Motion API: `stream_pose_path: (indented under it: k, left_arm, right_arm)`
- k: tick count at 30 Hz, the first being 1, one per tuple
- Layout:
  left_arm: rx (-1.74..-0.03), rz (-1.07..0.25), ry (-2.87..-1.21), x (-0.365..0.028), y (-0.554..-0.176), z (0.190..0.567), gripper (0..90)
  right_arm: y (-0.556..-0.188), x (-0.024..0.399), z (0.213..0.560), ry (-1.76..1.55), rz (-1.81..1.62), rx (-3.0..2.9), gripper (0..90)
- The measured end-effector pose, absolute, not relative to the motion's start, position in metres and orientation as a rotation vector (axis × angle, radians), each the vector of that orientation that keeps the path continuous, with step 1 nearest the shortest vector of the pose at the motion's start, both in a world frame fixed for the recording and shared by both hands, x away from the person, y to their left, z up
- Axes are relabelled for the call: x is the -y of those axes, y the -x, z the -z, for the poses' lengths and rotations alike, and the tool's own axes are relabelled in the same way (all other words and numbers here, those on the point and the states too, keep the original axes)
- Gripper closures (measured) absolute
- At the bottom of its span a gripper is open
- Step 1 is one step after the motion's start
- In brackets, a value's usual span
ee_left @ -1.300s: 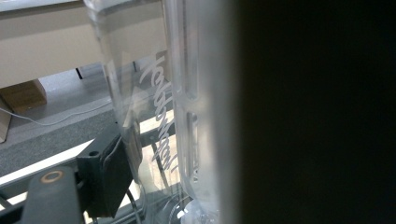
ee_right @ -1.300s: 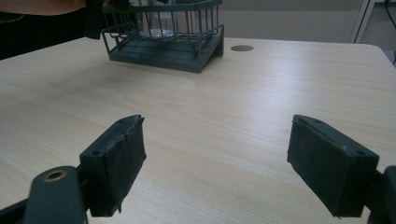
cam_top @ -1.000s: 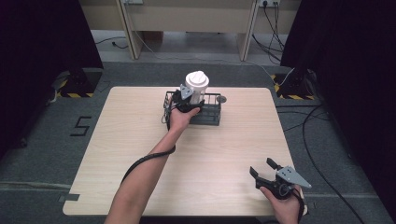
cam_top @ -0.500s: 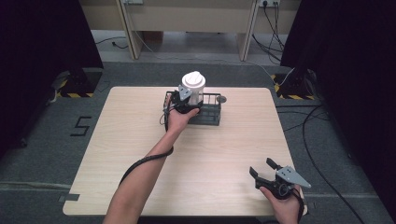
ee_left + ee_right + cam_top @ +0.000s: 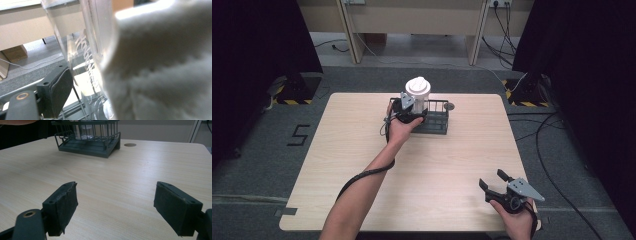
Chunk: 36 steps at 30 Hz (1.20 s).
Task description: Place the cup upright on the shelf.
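Note:
A clear glass (image 5: 417, 95) with white lettering and a white top stands over the left end of a dark wire rack (image 5: 438, 122) at the table's far middle. My left gripper (image 5: 408, 109) is shut on the glass from the near side. In the left gripper view the glass (image 5: 75, 30) presses against the one jaw pad that shows. A blurred white fuzzy mass (image 5: 162, 70) hides the other jaw. My right gripper (image 5: 492, 178) rests open near the table's front right, with bare wood between its pads (image 5: 63, 205). It faces the rack (image 5: 90, 145).
The light wood table (image 5: 362, 165) has a small round hole (image 5: 449, 106) just behind the rack's right end. Cables and dark stands lie on the grey floor around it. Wooden furniture legs stand beyond the far edge.
My left gripper and the glass have shifted very slightly left over the rack. The right gripper has not moved.

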State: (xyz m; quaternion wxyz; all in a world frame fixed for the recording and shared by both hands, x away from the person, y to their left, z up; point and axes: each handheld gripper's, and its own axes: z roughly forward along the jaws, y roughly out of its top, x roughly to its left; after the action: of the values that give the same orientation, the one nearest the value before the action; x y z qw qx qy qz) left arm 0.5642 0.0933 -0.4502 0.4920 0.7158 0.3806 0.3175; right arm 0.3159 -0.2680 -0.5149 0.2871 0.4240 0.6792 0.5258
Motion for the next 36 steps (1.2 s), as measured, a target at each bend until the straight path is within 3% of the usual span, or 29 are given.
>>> stream_pose_path:
  k: [36]
  left_arm:
    - [-0.830,-0.776,-1.714,-0.120,-0.520,0.439,14.2]
  right_arm:
    - [-0.316,0.267,0.515,-1.133,-1.396,-1.815,19.6]
